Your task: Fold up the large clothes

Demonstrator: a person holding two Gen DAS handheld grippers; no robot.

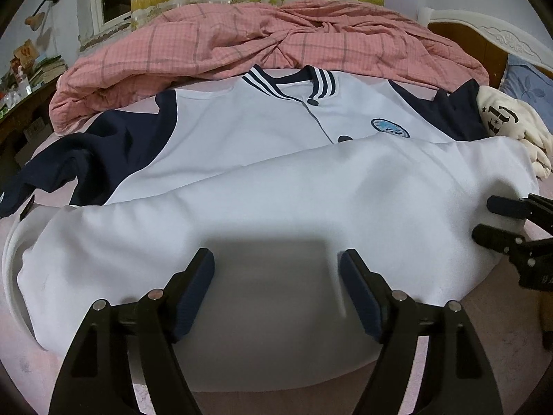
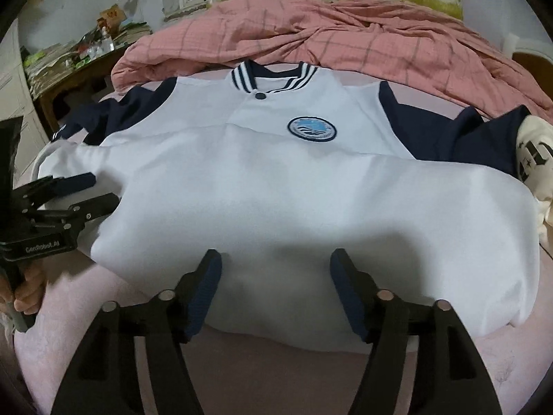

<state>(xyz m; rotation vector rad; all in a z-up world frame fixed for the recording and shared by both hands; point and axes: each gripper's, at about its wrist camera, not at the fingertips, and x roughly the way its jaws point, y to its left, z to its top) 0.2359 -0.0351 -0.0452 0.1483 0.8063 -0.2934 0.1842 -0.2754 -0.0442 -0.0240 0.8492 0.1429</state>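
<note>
A white jacket [image 1: 276, 186] with navy sleeves [image 1: 114, 145], a striped collar [image 1: 290, 81] and a round blue badge [image 1: 390, 127] lies face up on a pink bed sheet [image 1: 501, 328]. Its lower part is folded up over the chest, and the fold's edge runs just under the badge [image 2: 311, 128]. My left gripper [image 1: 276, 256] hovers open over the near left of the folded white cloth, with nothing between its pads. Over the near right, my right gripper [image 2: 276, 254] is open too, and it also shows side-on as the right gripper [image 1: 487, 219]. The left gripper [image 2: 103, 188] appears at the jacket's left edge.
A rumpled pink plaid quilt [image 1: 262, 38] lies behind the jacket. A cream garment with black lettering [image 1: 511, 121] sits by the right sleeve. There is a wooden headboard [image 1: 484, 45] at the far right and a cluttered desk [image 2: 83, 55] at the left. A hand [image 2: 24, 294] holds the left gripper's handle.
</note>
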